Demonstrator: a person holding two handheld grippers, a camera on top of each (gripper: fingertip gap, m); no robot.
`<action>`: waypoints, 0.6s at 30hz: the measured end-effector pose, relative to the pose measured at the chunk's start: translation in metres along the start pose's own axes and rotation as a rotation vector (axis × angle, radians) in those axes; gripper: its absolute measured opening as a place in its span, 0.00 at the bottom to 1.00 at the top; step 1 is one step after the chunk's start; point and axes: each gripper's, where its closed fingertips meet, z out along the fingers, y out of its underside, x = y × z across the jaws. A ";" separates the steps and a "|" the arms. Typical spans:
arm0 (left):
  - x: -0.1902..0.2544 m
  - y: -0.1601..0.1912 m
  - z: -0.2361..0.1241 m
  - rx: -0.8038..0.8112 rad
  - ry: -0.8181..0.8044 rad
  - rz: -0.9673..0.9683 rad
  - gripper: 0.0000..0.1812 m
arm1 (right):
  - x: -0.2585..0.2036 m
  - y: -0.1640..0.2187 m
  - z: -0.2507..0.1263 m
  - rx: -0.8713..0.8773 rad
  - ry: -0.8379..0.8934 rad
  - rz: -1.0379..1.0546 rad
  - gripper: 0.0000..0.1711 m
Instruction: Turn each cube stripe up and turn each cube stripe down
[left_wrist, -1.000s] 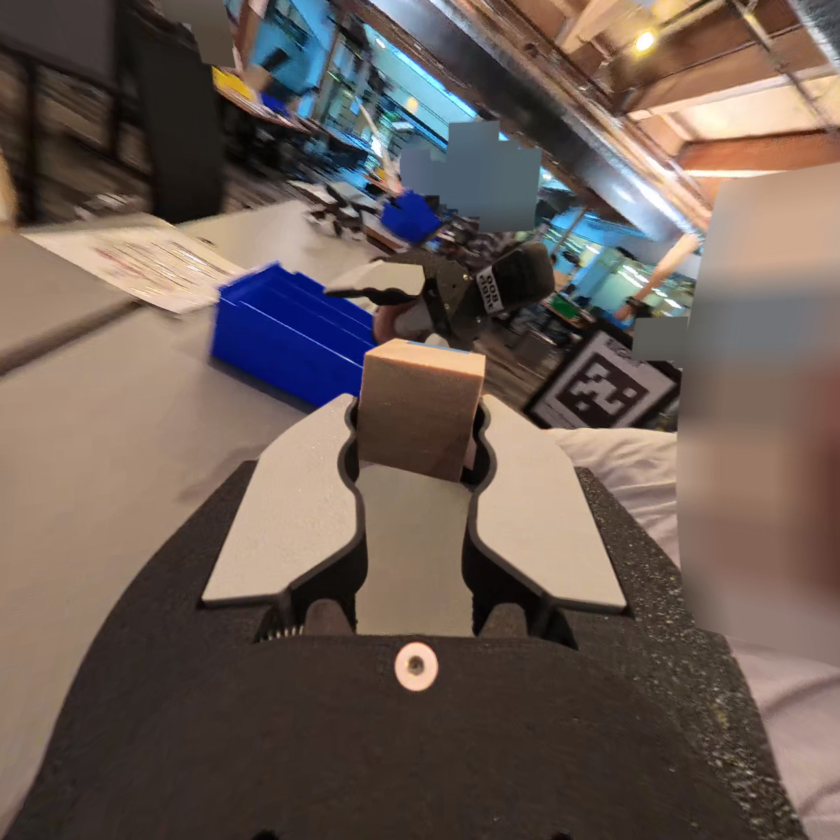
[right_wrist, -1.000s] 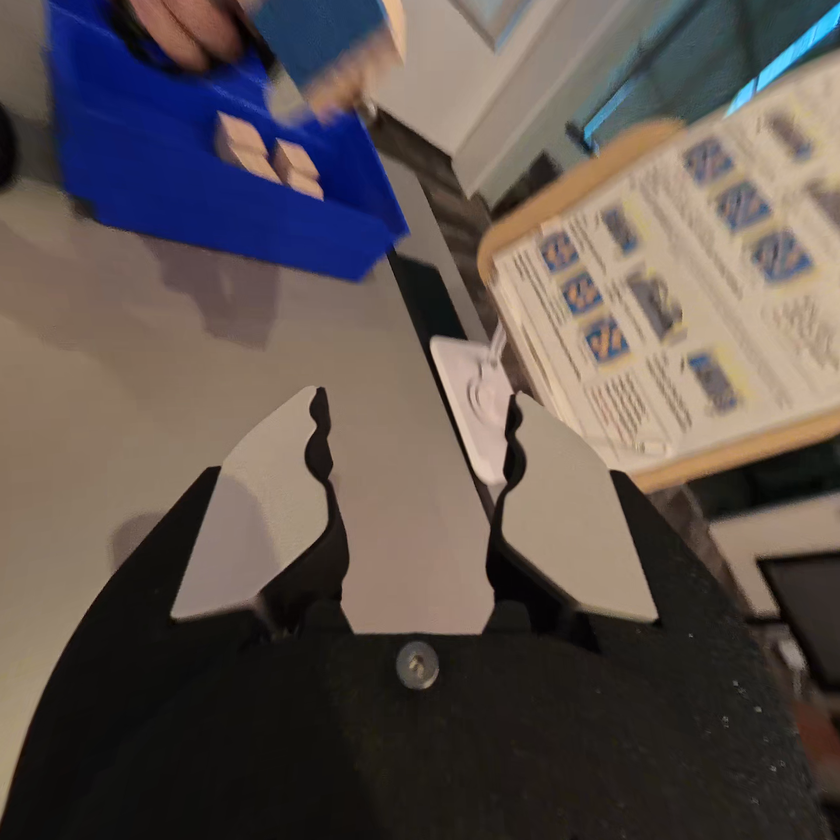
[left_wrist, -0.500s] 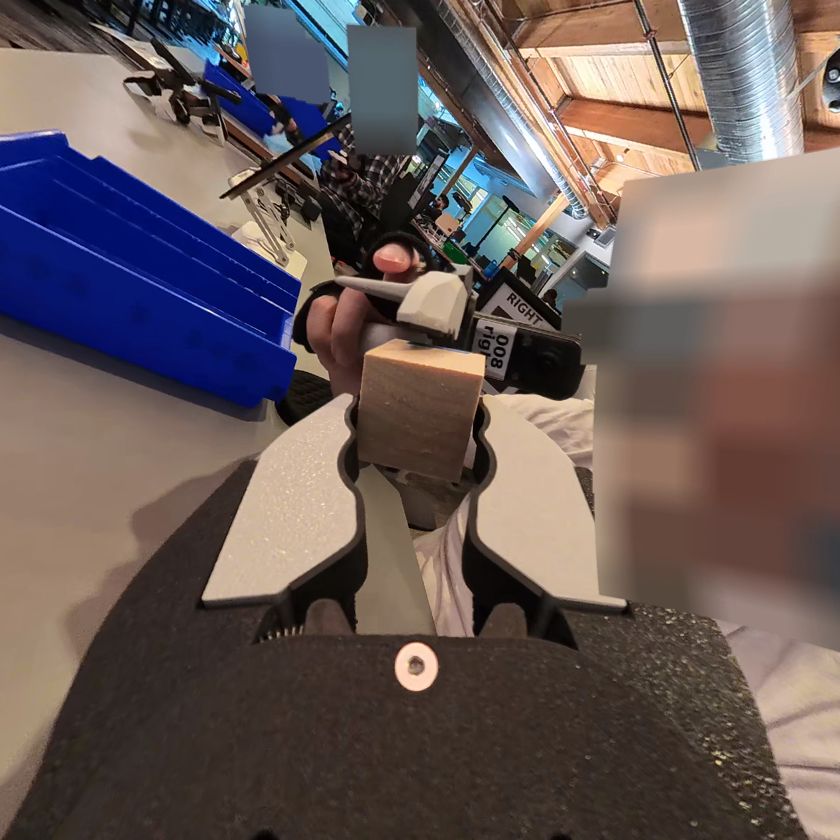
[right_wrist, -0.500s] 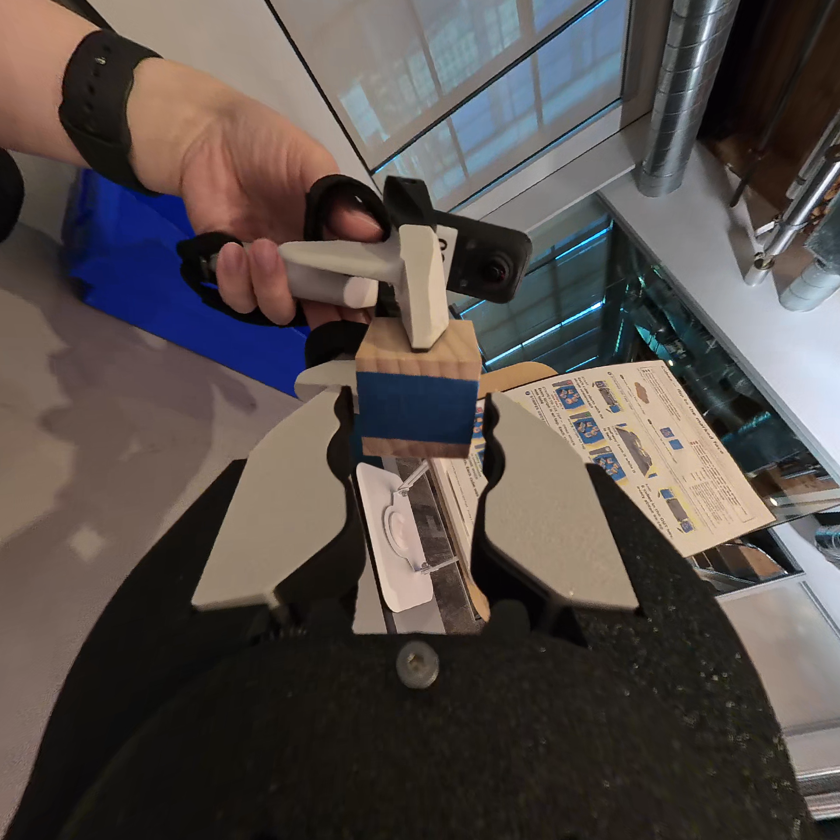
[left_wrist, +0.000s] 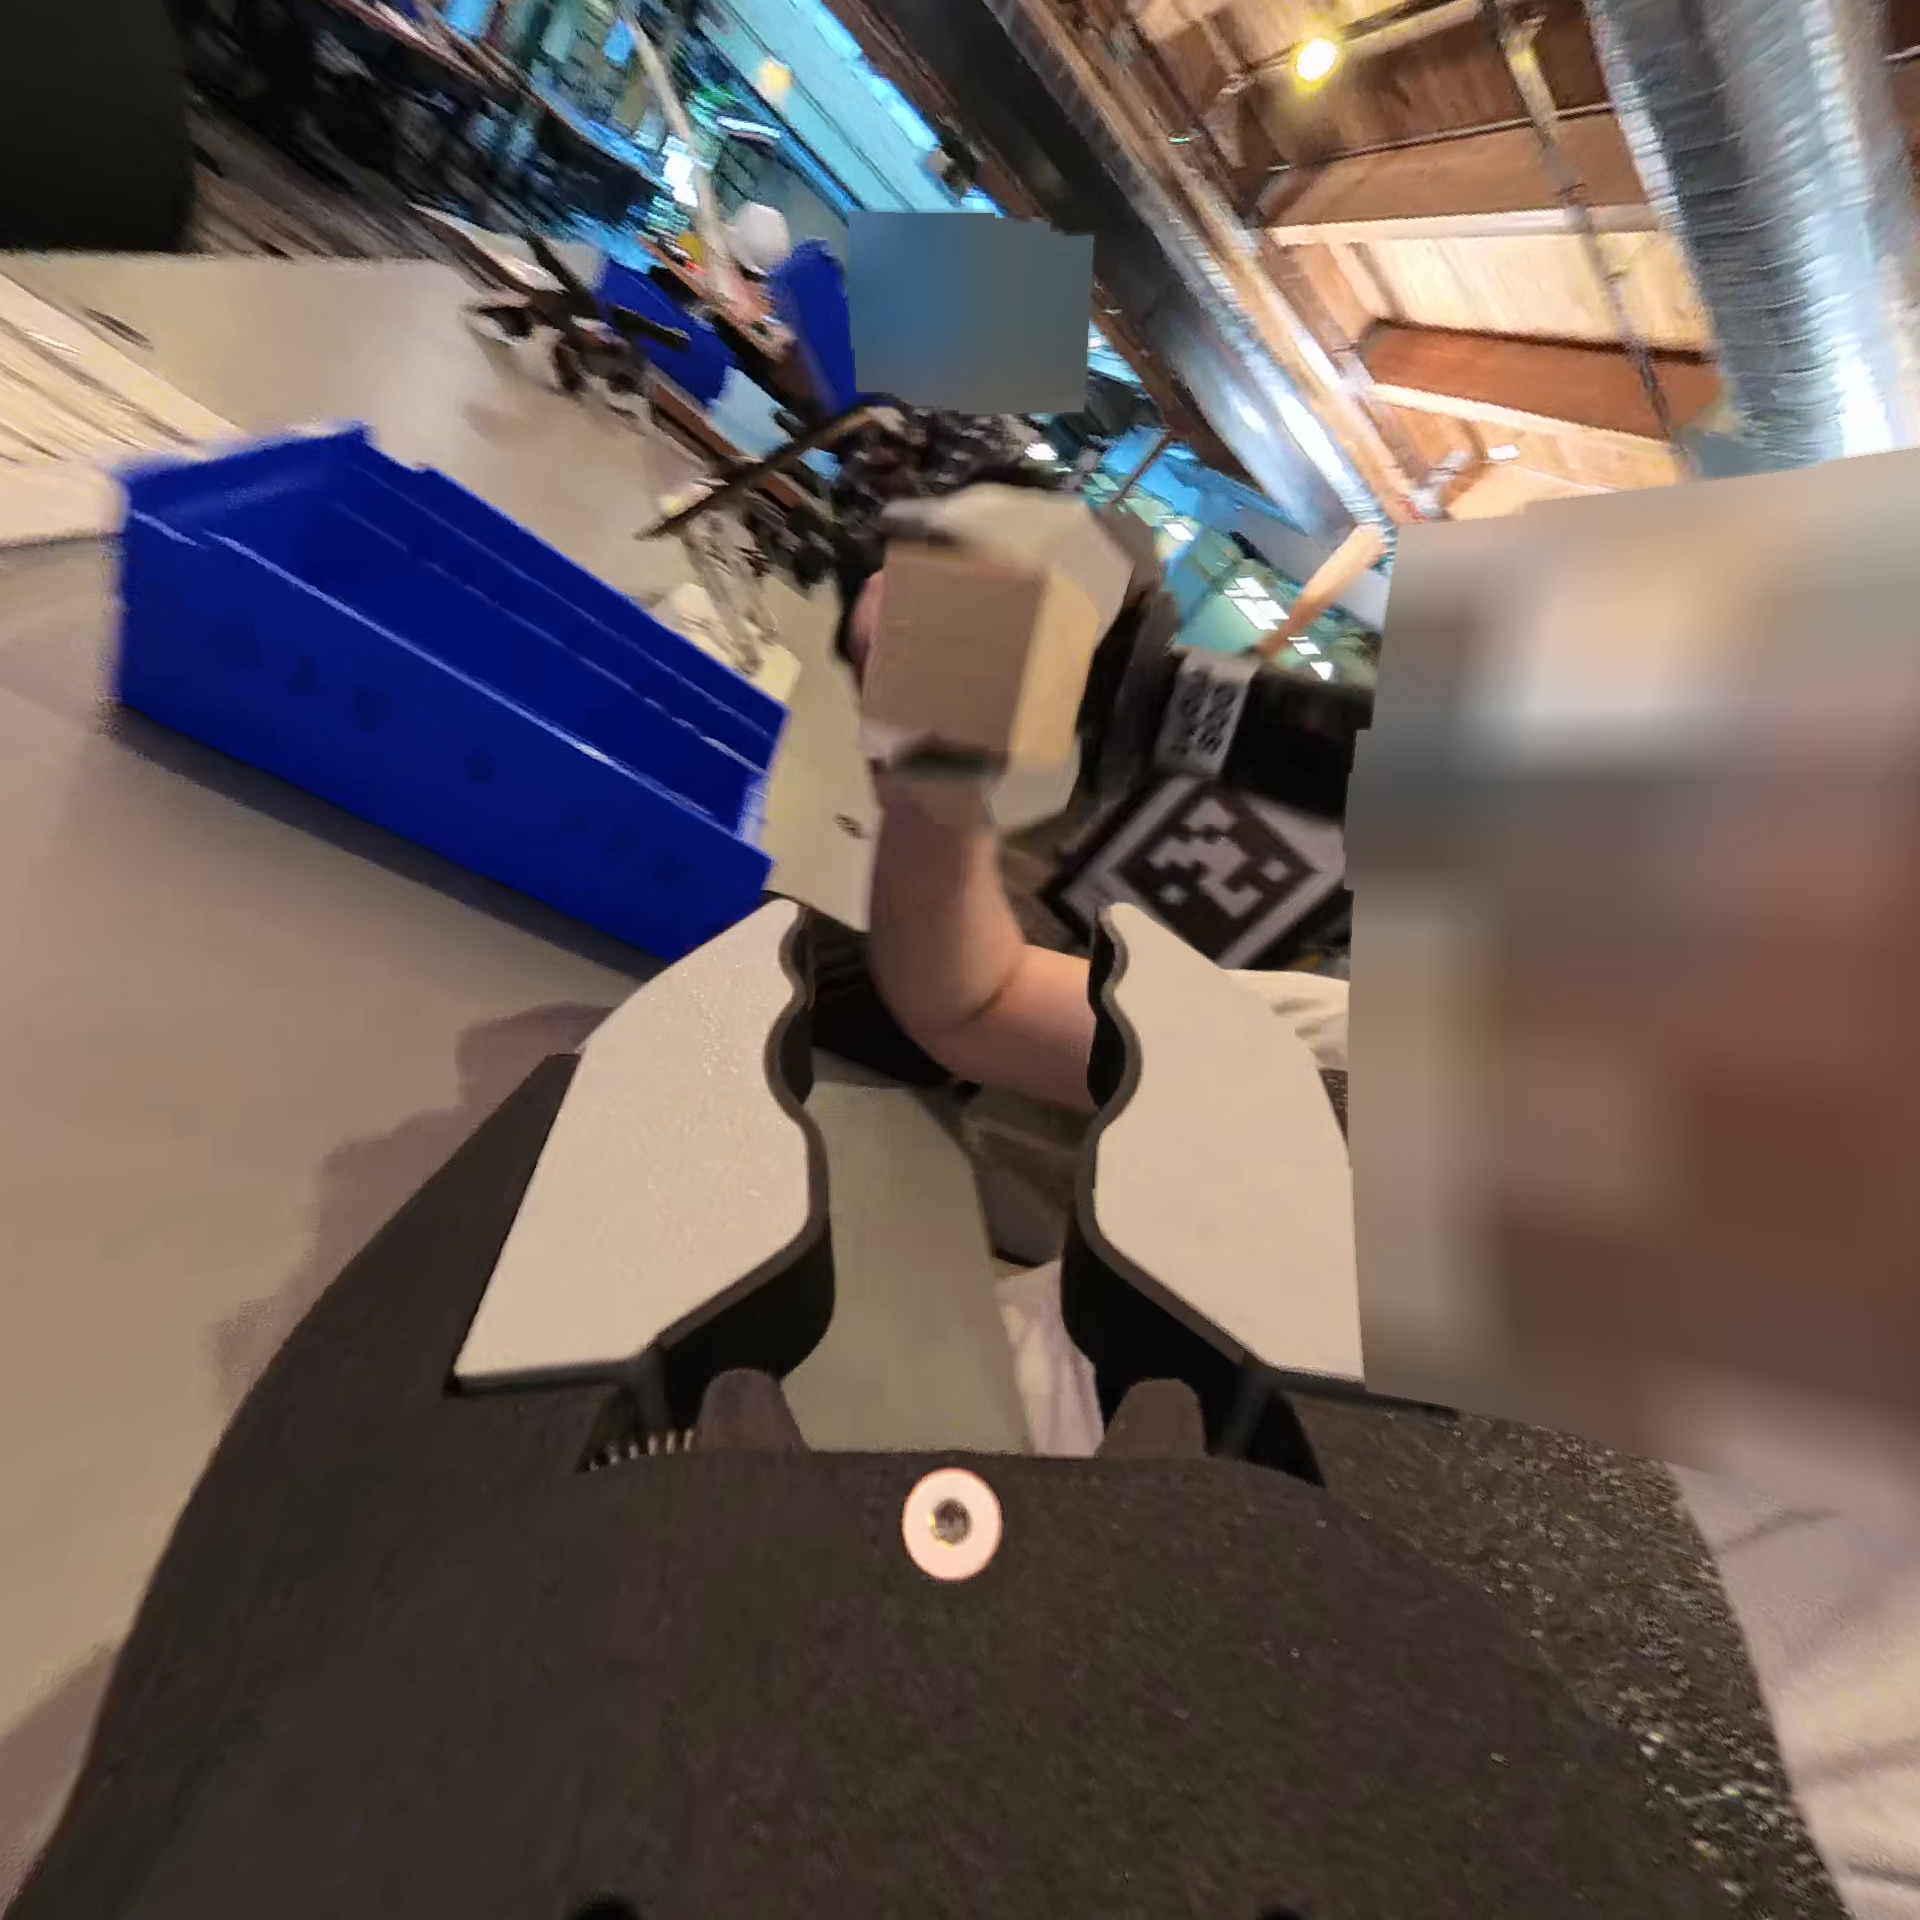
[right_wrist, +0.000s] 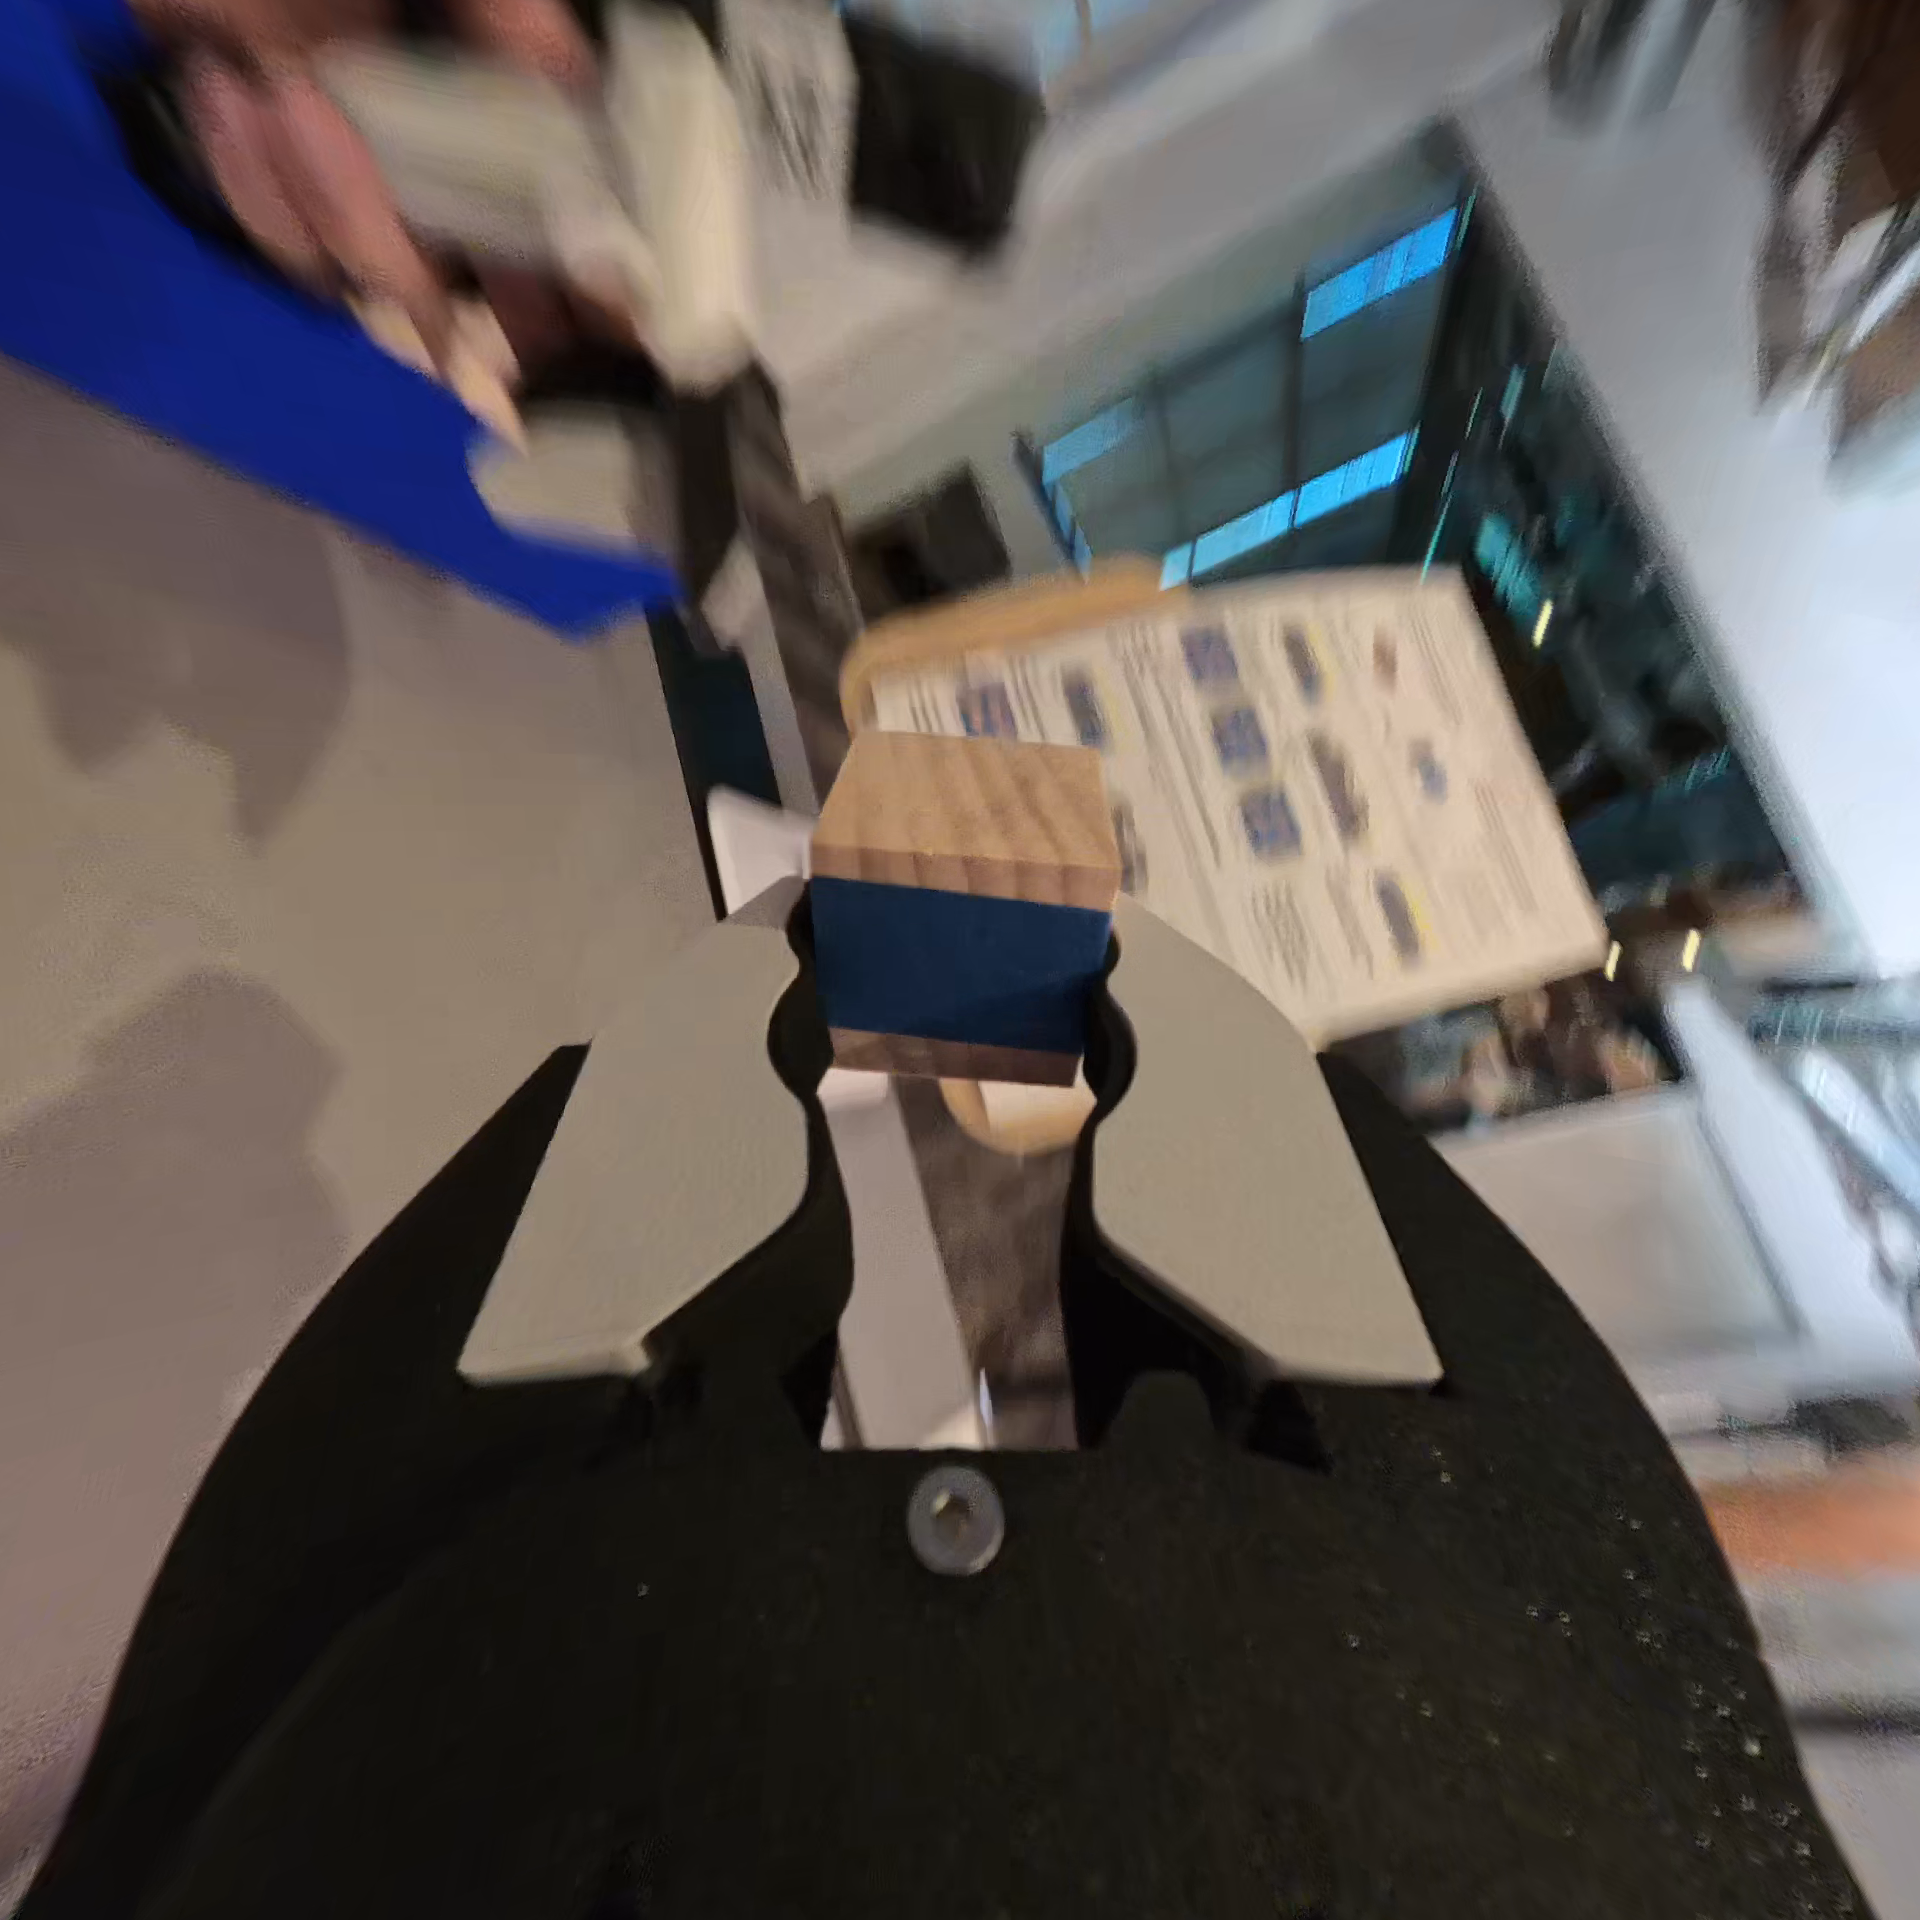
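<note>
My right gripper is shut on a wooden cube with a wide blue stripe facing the camera, held in the air above the table's far edge. My left gripper is open and empty. In the left wrist view the same cube shows farther off, blurred, held by the right gripper, with plain wood faces toward the camera. In the right wrist view the left gripper and the hand that holds it show blurred at the upper left.
A blue bin stands on the grey table to the left; it also shows in the right wrist view. A printed sheet on a wooden board lies beyond the table edge. A black-and-white marker board stands behind.
The cube has passed from my left gripper to my right. My left gripper opened and drew back; my right gripper shut on the cube and carries it away.
</note>
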 end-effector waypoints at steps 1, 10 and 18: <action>-0.005 -0.002 -0.006 0.002 -0.059 0.032 0.28 | 0.015 0.033 -0.010 -0.124 -0.022 0.059 0.27; -0.004 0.005 -0.012 -0.076 -0.107 0.100 0.23 | -0.058 0.311 -0.087 -0.871 -0.495 0.503 0.27; -0.011 0.011 -0.011 -0.106 -0.107 0.079 0.21 | -0.107 0.328 -0.058 -0.917 -0.865 0.421 0.27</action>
